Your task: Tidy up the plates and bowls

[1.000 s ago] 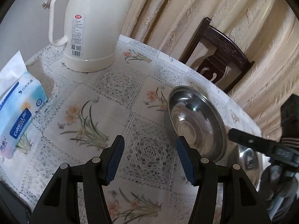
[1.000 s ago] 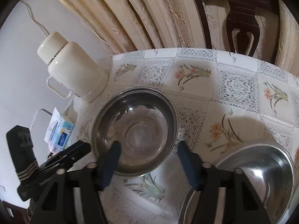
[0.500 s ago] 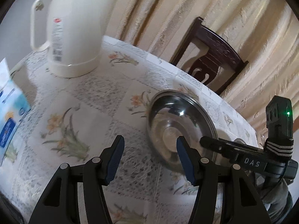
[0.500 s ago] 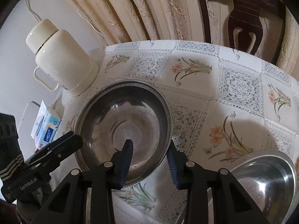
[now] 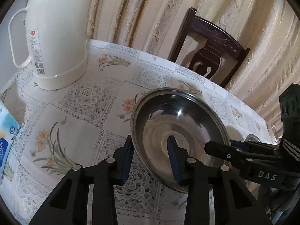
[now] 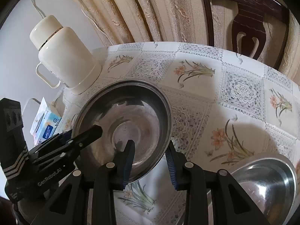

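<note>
Left tool (image 5: 151,158) and right tool (image 6: 150,162): both set astride the rim of one steel plate (image 5: 178,127), each with one pad inside the dish and one outside. Whether the pads press the metal yet cannot be told; neither tool is pressed together.

Plate: shallow, thin polished steel, in mid-table and seemingly tipped up off the cloth. Judged light and stiff, not fragile, but slippery on its mirror face. The rolled rim is judged the place to be gripped, at opposite edges; a one-sided pinch is likely to swing.

Steel bowl (image 6: 262,183): deeper, at 4 o'clock in the right view, untouched.

Count: one plate, one bowl, two tools. A further steel edge by the right tool in the left view is too little seen to be named.

Farther out: tissue pack (image 6: 46,125) at 9 o'clock, cream thermos (image 5: 56,35) at 10 o'clock, dark chair (image 5: 211,50) at 1 o'clock beyond the table (image 5: 84,97).
</note>
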A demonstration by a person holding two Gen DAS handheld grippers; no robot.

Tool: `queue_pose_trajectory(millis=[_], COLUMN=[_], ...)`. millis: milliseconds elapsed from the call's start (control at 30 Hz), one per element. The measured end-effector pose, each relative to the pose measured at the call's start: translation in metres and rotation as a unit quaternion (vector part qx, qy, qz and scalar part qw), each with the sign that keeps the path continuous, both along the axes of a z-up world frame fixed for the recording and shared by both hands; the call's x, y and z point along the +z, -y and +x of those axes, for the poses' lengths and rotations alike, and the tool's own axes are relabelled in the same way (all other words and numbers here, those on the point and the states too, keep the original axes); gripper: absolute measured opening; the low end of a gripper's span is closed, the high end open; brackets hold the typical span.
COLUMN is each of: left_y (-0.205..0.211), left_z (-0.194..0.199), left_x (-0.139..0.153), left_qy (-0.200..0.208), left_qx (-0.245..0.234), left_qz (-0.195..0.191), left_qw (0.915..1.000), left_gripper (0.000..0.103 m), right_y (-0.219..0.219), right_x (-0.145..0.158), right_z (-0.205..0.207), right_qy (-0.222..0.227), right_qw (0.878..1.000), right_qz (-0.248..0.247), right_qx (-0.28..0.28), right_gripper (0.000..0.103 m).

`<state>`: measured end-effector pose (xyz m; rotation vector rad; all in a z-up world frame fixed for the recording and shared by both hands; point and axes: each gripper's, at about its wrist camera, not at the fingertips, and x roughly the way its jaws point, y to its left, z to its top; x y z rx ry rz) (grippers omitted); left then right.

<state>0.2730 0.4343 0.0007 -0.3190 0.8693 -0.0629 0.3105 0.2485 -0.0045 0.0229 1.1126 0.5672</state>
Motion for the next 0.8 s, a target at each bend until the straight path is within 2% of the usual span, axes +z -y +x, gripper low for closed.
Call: queue_pose_trajectory(millis=[167, 433, 800], left_y=[0.004, 0.004, 0.034], left_z=[-0.008, -0.019, -0.037], left_x=[0.012, 0.025, 0.053], left_qy=[0.018, 0.027, 0.047], left_qx=[-0.002, 0.002, -0.030], left_qz=[0.024, 0.021, 0.021], left_qw=[0.9995, 0.9994, 0.9982], left_gripper=[0.037, 0.037, 0.037], right_y=[0.002, 0.005, 0.042], right_x=[0.011, 0.034, 0.054], right_z=[-0.009, -0.028, -0.051], right_qy=[0.015, 0.055, 0.069], right_qw=[1.000, 0.998, 0.997], right_qz=[0.012, 0.013, 0.031], right_qx=[0.002, 0.013, -0.007], right_gripper=[0.036, 0.036, 0.036])
